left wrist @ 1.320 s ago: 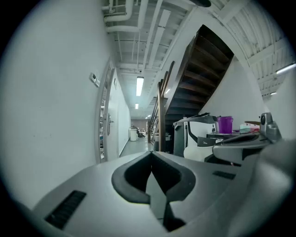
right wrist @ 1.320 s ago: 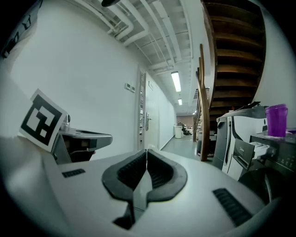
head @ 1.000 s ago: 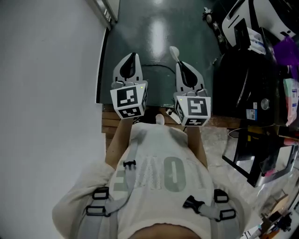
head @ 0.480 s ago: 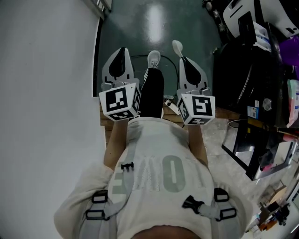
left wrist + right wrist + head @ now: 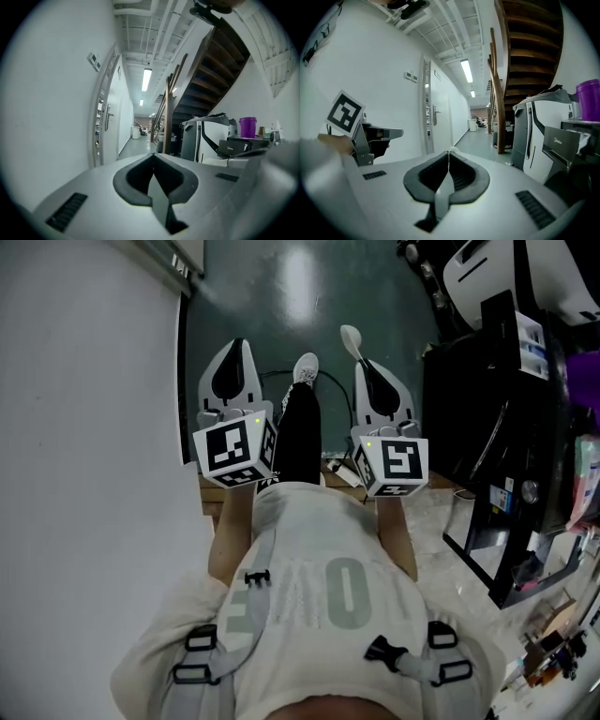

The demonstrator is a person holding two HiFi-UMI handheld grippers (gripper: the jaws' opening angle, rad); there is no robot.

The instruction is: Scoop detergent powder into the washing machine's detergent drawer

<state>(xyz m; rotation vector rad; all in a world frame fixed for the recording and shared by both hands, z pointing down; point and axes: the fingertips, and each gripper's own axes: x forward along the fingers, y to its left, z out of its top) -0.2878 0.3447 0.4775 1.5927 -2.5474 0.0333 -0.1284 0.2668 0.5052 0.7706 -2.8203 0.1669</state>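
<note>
I am walking along a corridor with both grippers held out ahead at waist height. My right gripper (image 5: 367,365) is shut on the handle of a white scoop (image 5: 349,335), whose bowl sticks out past the jaw tips in the head view. My left gripper (image 5: 234,343) is shut with nothing in it. In the left gripper view the left gripper (image 5: 153,155) points down the hallway. In the right gripper view the right gripper (image 5: 449,153) points the same way, and the left gripper's marker cube (image 5: 345,113) shows at the left. No detergent drawer is in view.
A white wall with a door (image 5: 104,126) runs along the left. On the right are a wooden staircase (image 5: 525,56), white appliances (image 5: 206,136) and a purple tub (image 5: 588,98). Dark equipment (image 5: 487,409) lines the right of the green floor (image 5: 291,315). My leg and shoe (image 5: 305,367) are between the grippers.
I have stepped forward: a dark trouser leg and white shoe swung out between the grippers. Both grippers stay shut and side by side, the scoop still in the right one.
</note>
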